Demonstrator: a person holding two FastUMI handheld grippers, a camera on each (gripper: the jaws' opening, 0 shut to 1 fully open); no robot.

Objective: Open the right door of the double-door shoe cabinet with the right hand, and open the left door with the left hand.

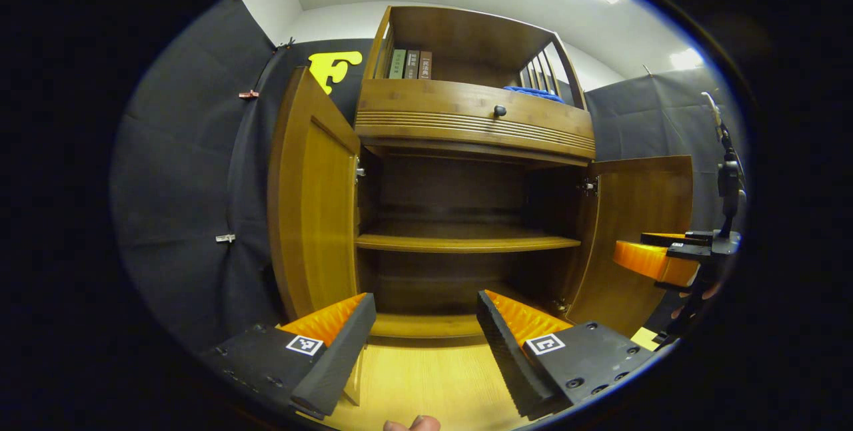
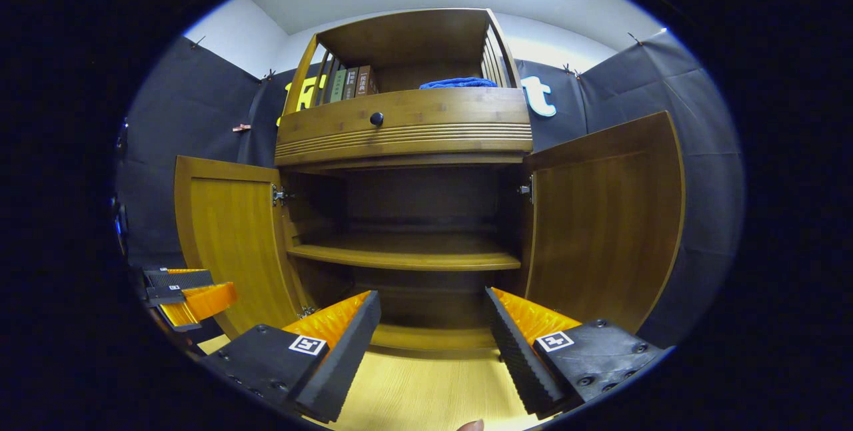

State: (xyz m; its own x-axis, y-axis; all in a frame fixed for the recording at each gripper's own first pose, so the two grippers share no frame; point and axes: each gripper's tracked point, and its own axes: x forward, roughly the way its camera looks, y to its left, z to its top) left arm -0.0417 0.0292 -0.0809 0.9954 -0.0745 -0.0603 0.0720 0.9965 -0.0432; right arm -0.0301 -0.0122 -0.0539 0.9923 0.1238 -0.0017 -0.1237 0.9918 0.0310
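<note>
The wooden shoe cabinet (image 1: 466, 124) stands in front of me with both doors swung wide. Its left door (image 1: 313, 204) and right door (image 1: 640, 231) hang out to the sides, and an inner shelf (image 1: 466, 242) with nothing on it shows between them. In the right gripper view the left door (image 2: 226, 244) and right door (image 2: 606, 218) flank the same shelf (image 2: 406, 256). My left gripper (image 1: 426, 331) is open, holding nothing, in front of the opening. My right gripper (image 2: 433, 331) is open too. The right gripper (image 1: 656, 259) also appears at the right edge of the left gripper view.
Above the doors sits a drawer with a dark knob (image 1: 499, 110). Books (image 1: 411, 64) and a blue cloth (image 1: 533, 92) lie on the top shelf. A light wooden floor (image 1: 426, 384) lies below. Black cloth walls surround the cabinet. A stand (image 1: 726, 184) rises at the right.
</note>
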